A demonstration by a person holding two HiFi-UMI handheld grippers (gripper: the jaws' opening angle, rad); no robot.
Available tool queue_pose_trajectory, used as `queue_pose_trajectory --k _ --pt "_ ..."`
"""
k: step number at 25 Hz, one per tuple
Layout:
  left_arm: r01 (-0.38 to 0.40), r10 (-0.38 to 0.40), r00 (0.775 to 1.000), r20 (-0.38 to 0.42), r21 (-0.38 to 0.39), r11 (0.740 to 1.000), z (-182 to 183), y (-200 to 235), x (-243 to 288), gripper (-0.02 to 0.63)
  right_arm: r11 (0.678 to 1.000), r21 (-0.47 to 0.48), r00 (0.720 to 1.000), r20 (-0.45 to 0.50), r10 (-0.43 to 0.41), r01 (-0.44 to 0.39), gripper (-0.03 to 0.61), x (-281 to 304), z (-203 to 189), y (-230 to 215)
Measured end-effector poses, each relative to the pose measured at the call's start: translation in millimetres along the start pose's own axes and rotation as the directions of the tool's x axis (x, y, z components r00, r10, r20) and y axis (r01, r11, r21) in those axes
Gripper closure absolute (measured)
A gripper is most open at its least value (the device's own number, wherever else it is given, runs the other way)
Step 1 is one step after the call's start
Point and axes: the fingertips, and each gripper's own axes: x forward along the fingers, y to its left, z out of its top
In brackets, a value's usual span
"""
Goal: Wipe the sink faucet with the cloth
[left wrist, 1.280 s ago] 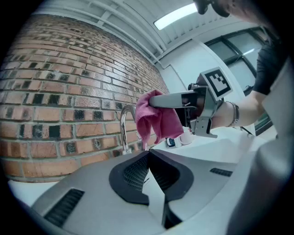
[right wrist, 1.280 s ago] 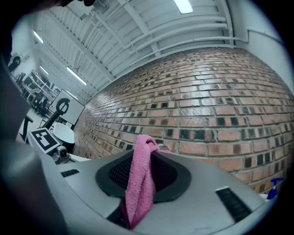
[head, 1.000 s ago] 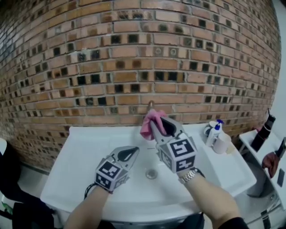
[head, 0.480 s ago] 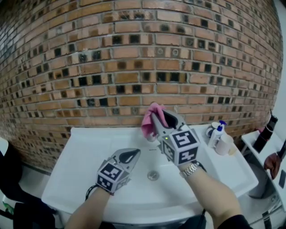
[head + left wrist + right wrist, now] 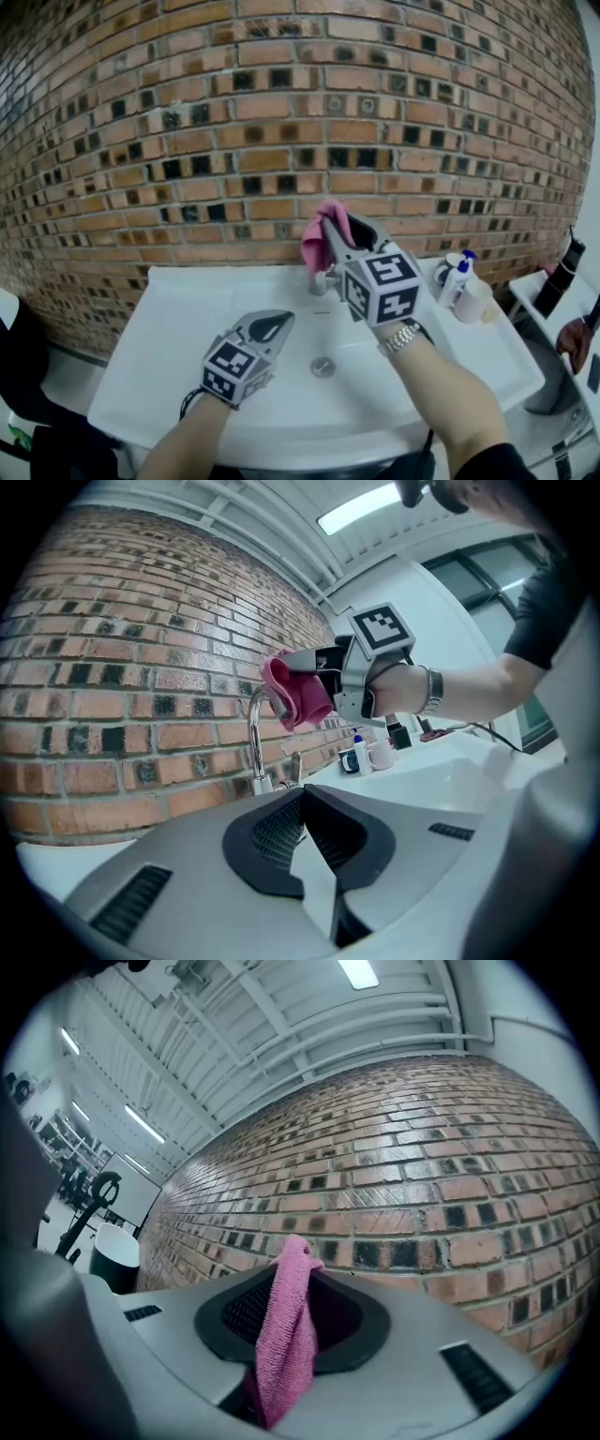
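A chrome faucet point(image 5: 322, 280) rises at the back of the white sink point(image 5: 178, 319); its curved spout point(image 5: 252, 733) shows in the left gripper view. My right gripper point(image 5: 336, 234) is shut on a pink cloth point(image 5: 320, 236), held up against the top of the spout. From the left gripper view the cloth point(image 5: 294, 692) covers the spout's upper bend, with the right gripper point(image 5: 349, 672) behind it. In the right gripper view the cloth point(image 5: 285, 1340) hangs pinched between the jaws. My left gripper point(image 5: 275, 323) stays shut and holds nothing, low over the basin.
A brick wall point(image 5: 234, 141) stands right behind the faucet. A blue-capped bottle point(image 5: 452, 278) and a white cup point(image 5: 472, 302) stand on the sink's right rim. The drain point(image 5: 322, 367) lies mid-basin. A dark bottle point(image 5: 559, 275) stands on a shelf at far right.
My right gripper has risen with the pink cloth, up along the faucet and slightly right. The left gripper has not moved.
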Motion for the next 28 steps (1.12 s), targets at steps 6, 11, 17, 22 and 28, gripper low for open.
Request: queue_pose_trajectory --k 6,11,17,22,28 --pt "-0.007 0.007 1.0 0.016 -0.007 1.0 6.8 1.3 -0.7 0.606 1.0 0.019 1.0 0.004 -0.006 0.006 0.477 9.6 1.2 -9.8" --pt "-0.009 0.009 1.0 0.013 -0.004 1.0 5.3 2.3 -1.5 0.606 0.999 0.042 1.0 0.001 -0.019 0.019 0.477 17.5 -0.1 -19.8" --pt "-0.01 0.01 1.0 0.024 -0.009 1.0 10.2 2.0 -2.5 0.606 0.998 0.059 0.999 -0.003 -0.033 0.033 0.477 24.5 -2.7 -28.7" --pt "-0.014 0.014 1.0 0.026 -0.01 1.0 10.7 3.4 -3.2 0.606 0.995 0.083 0.998 -0.023 -0.055 0.056 0.477 31.8 -9.7 -40.2" --pt "0.001 -0.001 1.0 0.02 -0.003 1.0 7.1 1.2 -1.6 0.606 0.99 0.115 0.996 -0.045 -0.074 0.079 0.479 38.9 -19.6 -52.9"
